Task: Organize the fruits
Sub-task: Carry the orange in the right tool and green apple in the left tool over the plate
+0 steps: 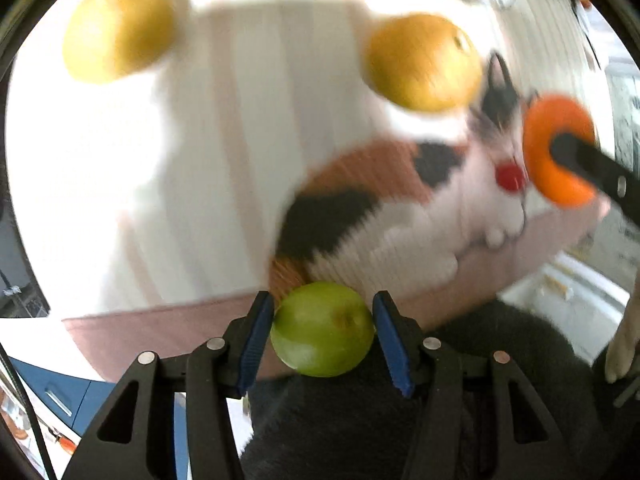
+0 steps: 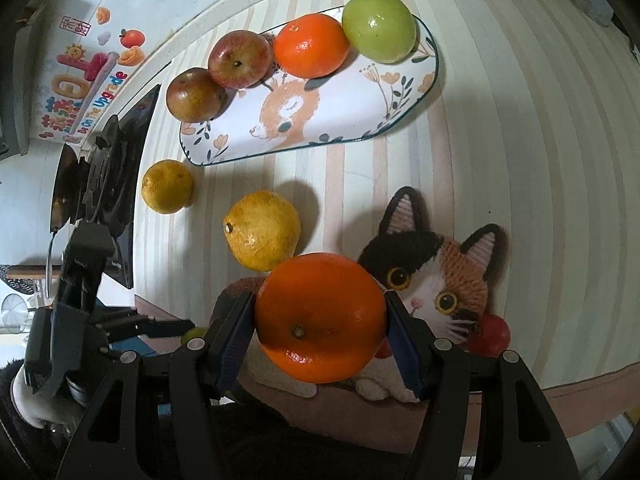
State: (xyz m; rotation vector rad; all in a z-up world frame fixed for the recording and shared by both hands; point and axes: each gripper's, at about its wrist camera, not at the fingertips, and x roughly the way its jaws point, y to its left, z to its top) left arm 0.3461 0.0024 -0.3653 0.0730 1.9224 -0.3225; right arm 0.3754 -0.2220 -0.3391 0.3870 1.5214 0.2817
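On a bench (image 2: pixel 500 128) covered by a cream cloth with pale stripes lies an oblong plate (image 2: pixel 360 120) painted with a deer and flowers. Along the plate's far edge sit four fruits in a row, each touching the next: a brownish fruit (image 2: pixel 194 95) at its left end, a red apple (image 2: pixel 239 59), a tangerine (image 2: pixel 311 45), and a green apple (image 2: pixel 379 26) at its right end. Just off the plate's near left corner rests a small yellow citrus (image 2: pixel 167 186), and nearer the camera than the plate, a larger lemon (image 2: pixel 262 230). A knitted calico cat mat (image 2: pixel 444 280) lies near the bench's front edge, well apart from the plate, with a small red ball (image 2: pixel 490 335) at the cat's cheek. Beyond the plate's left end, a black stove grate (image 2: pixel 100 176) and a wall with colourful stickers (image 2: pixel 86 80) show.

The right gripper (image 2: pixel 320 330) is clamped on a large orange (image 2: pixel 320 316), blue pads pressing both sides, held above the cat mat.

From the blurred left wrist view, the left gripper (image 1: pixel 323 332) is clamped on a small green fruit (image 1: pixel 323 329) near the front bench edge, blue pads against its sides.
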